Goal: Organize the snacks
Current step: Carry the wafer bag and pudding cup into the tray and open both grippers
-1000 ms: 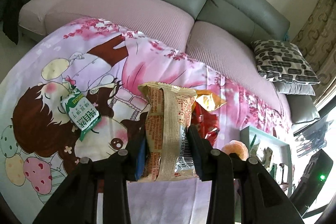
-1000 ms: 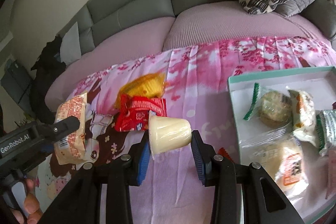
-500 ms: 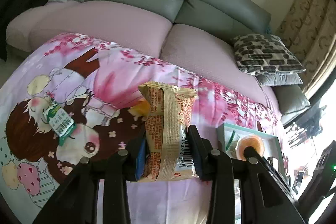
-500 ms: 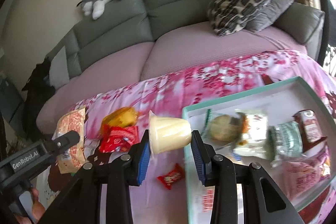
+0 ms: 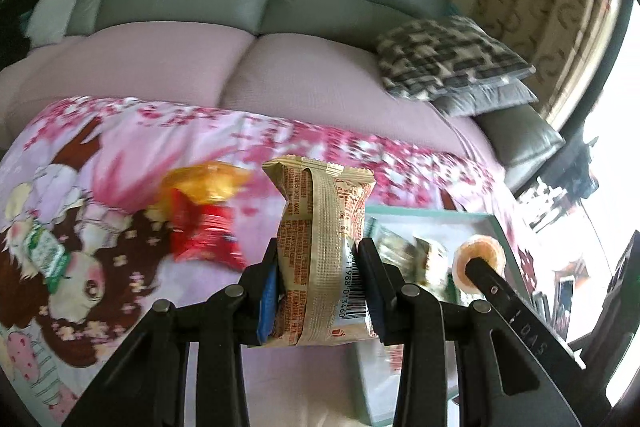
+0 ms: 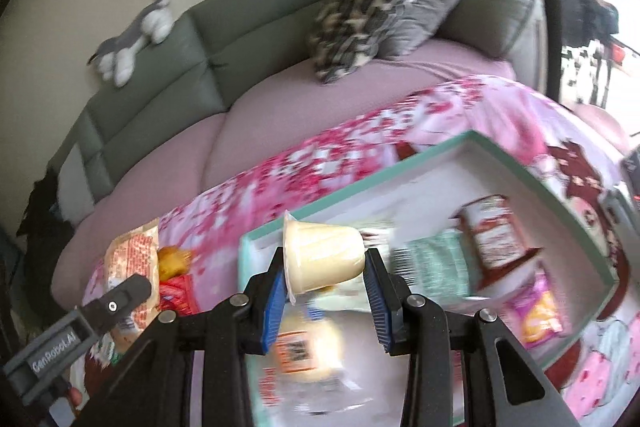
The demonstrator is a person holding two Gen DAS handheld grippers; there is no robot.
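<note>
A: L gripper point(image 5: 320, 287)? 
B: We grip the tan snack pack point(image 5: 324, 247) upright, above the blanket.
A: R gripper point(image 6: 326, 287)? 
B: We clamp the jelly cup point(image 6: 324, 251) sideways over the teal box point(image 6: 360, 183).

Both wrist views angled down, close, sharing box point(image 5: 430, 215) point(image 6: 352, 187)

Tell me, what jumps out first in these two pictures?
Each gripper clamps a snack: the left gripper a tan wrapped packet, the right gripper a pale jelly cup on its side. Under the cup lies a teal-rimmed box of snacks on a pink cartoon blanket.
</note>
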